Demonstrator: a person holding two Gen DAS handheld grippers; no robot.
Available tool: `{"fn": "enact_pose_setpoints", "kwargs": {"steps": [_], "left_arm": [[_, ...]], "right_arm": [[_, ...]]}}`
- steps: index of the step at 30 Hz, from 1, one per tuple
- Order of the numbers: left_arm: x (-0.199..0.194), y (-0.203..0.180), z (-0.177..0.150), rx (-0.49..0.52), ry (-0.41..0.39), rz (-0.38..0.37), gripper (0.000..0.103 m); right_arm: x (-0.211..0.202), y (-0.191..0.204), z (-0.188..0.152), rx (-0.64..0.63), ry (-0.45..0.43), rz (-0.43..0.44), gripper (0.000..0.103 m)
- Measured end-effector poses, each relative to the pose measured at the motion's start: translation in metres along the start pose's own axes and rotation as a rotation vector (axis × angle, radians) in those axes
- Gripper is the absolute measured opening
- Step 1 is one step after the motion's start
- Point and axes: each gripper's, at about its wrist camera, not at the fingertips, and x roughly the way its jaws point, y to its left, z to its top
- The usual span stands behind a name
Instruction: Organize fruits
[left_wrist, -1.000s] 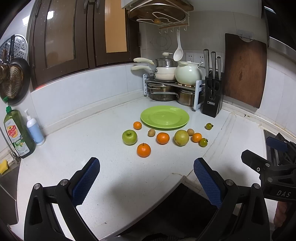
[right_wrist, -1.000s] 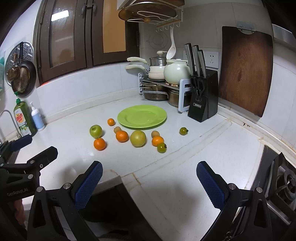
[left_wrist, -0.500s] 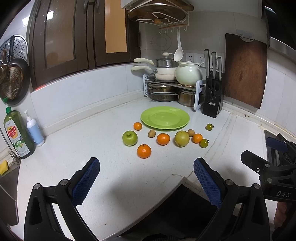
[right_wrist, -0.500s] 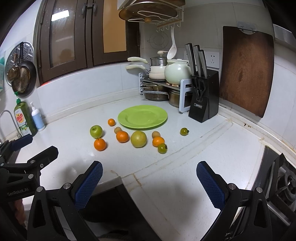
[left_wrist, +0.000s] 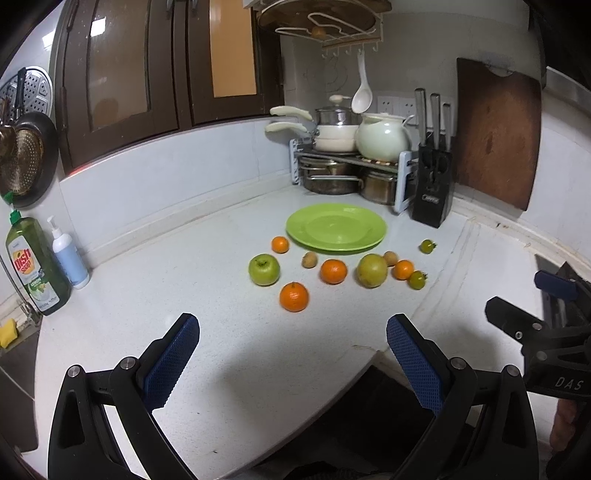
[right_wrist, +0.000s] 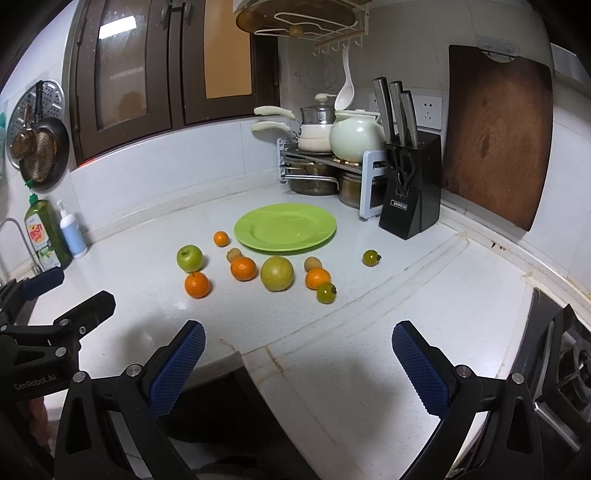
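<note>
An empty green plate (left_wrist: 336, 227) (right_wrist: 285, 228) lies on the white counter, with fruit scattered in front of it. There is a green apple (left_wrist: 263, 269) (right_wrist: 190, 257), several oranges such as the nearest orange (left_wrist: 293, 297) (right_wrist: 197, 284), a yellow-green pear (left_wrist: 372, 270) (right_wrist: 277, 273), two small brown kiwis and two small green tomatoes. My left gripper (left_wrist: 291, 349) hangs open over the counter's front edge, well short of the fruit. My right gripper (right_wrist: 297, 354) is open too, nothing between its blue pads, and it also shows at the right of the left wrist view.
A pot rack (right_wrist: 317, 166) and a black knife block (right_wrist: 410, 192) stand behind the plate. A wooden cutting board (right_wrist: 495, 136) leans on the right wall. A dish soap bottle (left_wrist: 35, 266) and a pump bottle (left_wrist: 68, 254) stand at the left by the sink. A stove (right_wrist: 561, 354) lies at the right.
Both grippers have drifted slightly forward toward the fruit; the fruit and plate have not moved and both grippers stay open.
</note>
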Motion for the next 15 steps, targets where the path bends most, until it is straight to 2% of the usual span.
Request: {"fn": "enact_pose_setpoints", "kwargs": {"steps": [5,10,15], "left_arm": [[0.018,0.007,-0.001,-0.007,0.031,-0.009,0.103],[0.037,0.015,0.003,-0.010,0.030,-0.030,0.103],[0.066,0.020,0.013,0.011,0.033,-0.022,0.096]], "right_arm": [[0.018,0.004,0.002,-0.003,0.030,0.002,0.102],[0.042,0.008,0.008,0.003,0.064,0.008,0.102],[0.071,0.010,0.017,0.020,0.100,0.003,0.098]]}}
